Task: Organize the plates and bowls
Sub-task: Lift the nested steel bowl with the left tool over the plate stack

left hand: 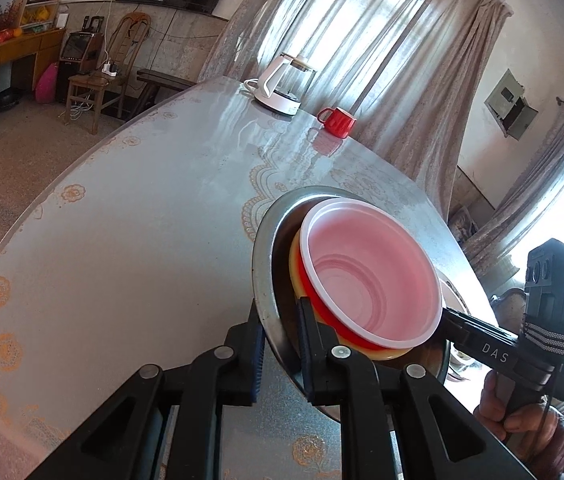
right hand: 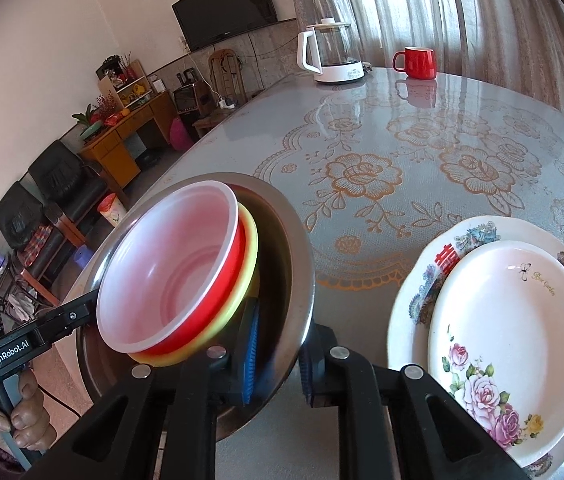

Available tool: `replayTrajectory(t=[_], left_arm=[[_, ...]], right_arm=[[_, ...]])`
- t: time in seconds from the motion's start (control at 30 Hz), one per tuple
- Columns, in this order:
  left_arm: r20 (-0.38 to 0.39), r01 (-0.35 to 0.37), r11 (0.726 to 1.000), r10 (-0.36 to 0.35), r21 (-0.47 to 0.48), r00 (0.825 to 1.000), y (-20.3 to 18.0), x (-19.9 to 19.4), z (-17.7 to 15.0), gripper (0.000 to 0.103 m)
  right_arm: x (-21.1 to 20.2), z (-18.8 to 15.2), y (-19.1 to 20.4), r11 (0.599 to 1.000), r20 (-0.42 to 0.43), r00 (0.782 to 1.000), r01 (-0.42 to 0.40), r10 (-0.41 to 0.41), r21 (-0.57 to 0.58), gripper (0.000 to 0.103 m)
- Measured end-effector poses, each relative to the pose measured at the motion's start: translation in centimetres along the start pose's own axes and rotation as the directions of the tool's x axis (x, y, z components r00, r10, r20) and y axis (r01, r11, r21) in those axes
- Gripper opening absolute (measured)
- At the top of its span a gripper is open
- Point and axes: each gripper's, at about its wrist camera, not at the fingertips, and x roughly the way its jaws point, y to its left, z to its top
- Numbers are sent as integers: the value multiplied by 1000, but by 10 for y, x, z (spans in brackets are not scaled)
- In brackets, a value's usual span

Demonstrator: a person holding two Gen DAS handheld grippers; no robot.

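— Both jaws are clamped, yes? What are you holding?

— Your left gripper (left hand: 278, 344) pinches the near rim of the steel bowl (left hand: 266, 240), one pad outside, one inside. Your right gripper (right hand: 278, 356) pinches the same bowl's rim on the opposite side, so you carry it between both hands, tilted, above the table (right hand: 402, 208).

— And what sits in it?

— You have a red bowl (left hand: 374, 268) with a white rim and pale inside, nested in a yellow bowl (right hand: 250, 248), both leaning within the steel one.

— Where are the plates?

— Just to your right on the table: a white floral plate (right hand: 514, 328) stacked on a larger patterned plate (right hand: 414, 288).

— Farther off?

— You see a white kettle (right hand: 332, 50) and a red mug (right hand: 418, 62) at the table's far edge, before the curtains (left hand: 362, 40).
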Motion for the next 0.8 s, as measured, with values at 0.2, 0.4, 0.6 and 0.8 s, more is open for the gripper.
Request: replayTrajectory(t=[0.2,0.4,0.6,0.8], left_arm=[[7,37,998,-38,45,999,-20,-4,5,15],[-1,74,993,-74,93,997,-50,1,13,15],[-36,120,984,-116,134,993,-82,16,17,16],[-71,156,970,-145,186,987,-115,33,19,16]], right_arm=[[-26,0,-10,1000,46,999,4,-5,19,16],[-52,-2,-25,999,92,995,29,-33,45,16],[-80,-6,-45,994,138,987,75,-86,84,16],[-103,-10,-70,982,167,974,128,-150,138,16]])
